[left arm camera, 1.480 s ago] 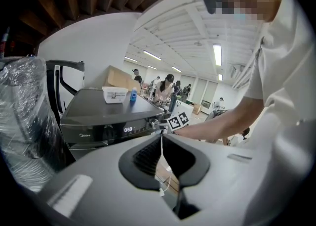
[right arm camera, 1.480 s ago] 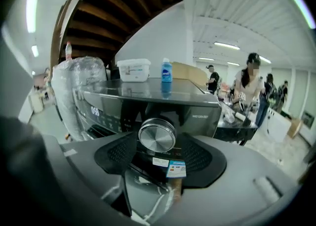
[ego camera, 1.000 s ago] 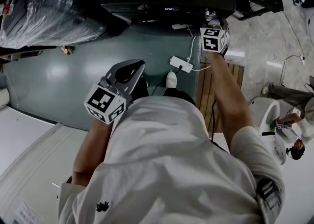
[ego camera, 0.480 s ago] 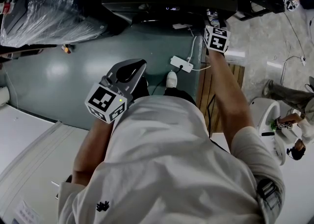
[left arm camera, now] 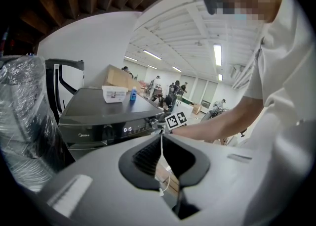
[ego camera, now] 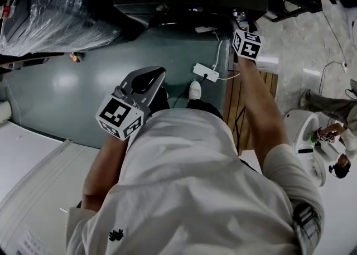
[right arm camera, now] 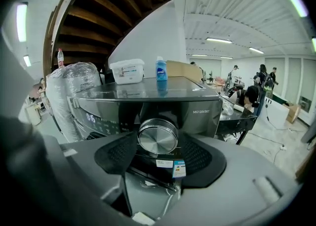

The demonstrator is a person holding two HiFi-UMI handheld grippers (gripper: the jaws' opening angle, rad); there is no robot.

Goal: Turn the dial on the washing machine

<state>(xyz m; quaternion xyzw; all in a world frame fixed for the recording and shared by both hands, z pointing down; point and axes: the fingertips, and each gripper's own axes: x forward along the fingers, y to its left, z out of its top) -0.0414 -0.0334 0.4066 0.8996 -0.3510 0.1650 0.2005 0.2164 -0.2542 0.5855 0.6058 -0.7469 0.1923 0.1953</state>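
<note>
where the washing machine (right arm camera: 197,109) shows me its dark front panel, the silver dial (right arm camera: 158,136) sits clamped in my right tongs (right arm camera: 158,141), 1 pad on each side. a white tub (right arm camera: 127,70) and 1 blue bottle (right arm camera: 161,74) stand on top. my left tongs (left arm camera: 161,138) are narrow, tips together, empty.

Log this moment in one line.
right claw: shut on dial | left claw: shut, empty, away from washer

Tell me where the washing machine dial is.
Right gripper view, centre: the dial sits gripped between the right tongs, below the blue bottle.
</note>
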